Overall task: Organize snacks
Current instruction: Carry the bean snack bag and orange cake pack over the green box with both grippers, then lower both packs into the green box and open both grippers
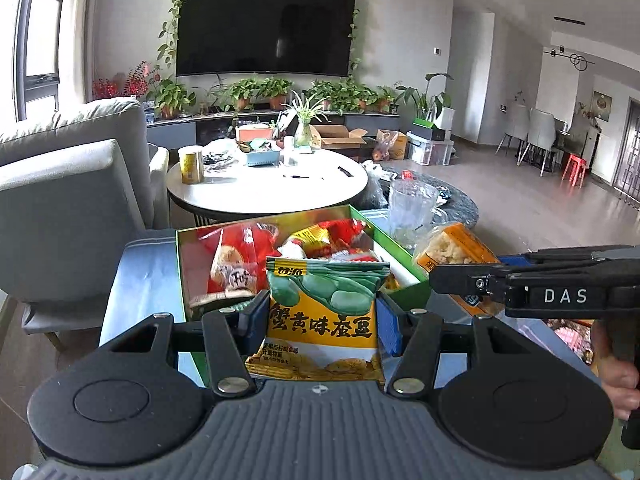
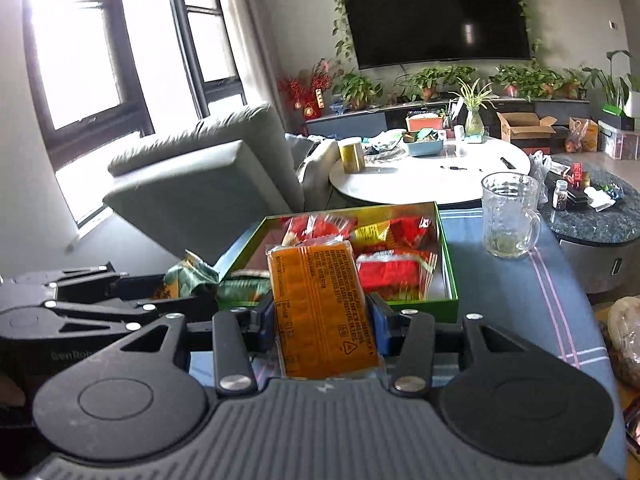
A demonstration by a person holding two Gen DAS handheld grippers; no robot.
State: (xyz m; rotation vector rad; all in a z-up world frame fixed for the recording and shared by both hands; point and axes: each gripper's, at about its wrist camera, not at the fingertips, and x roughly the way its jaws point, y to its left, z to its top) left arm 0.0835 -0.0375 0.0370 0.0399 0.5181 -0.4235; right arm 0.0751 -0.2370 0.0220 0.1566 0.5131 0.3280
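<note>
A green and yellow bean snack packet (image 1: pixel 320 300) stands upright between the blue pads (image 1: pixel 388 326) of my left gripper (image 1: pixel 323 320), which is shut on it. Just beyond lies an open green box (image 1: pixel 181 268) holding several red and yellow snack packets. My right gripper (image 2: pixel 320 320) is shut on an orange snack packet (image 2: pixel 316 296), held just in front of the same green box (image 2: pixel 449 264). Each gripper shows in the other's view: the right gripper (image 1: pixel 452 280) comes in from the right with the orange packet (image 1: pixel 460 248), and the left gripper (image 2: pixel 172 292) comes in from the left with the bean packet (image 2: pixel 190 278).
The box sits on a blue cloth (image 2: pixel 520 300), with a glass mug (image 2: pixel 508 216) to its right. Beyond stand a round white table (image 1: pixel 280 188), a grey sofa (image 1: pixel 60 184) and a dark round table (image 2: pixel 592 220). More bagged items (image 2: pixel 624 336) lie at the right edge.
</note>
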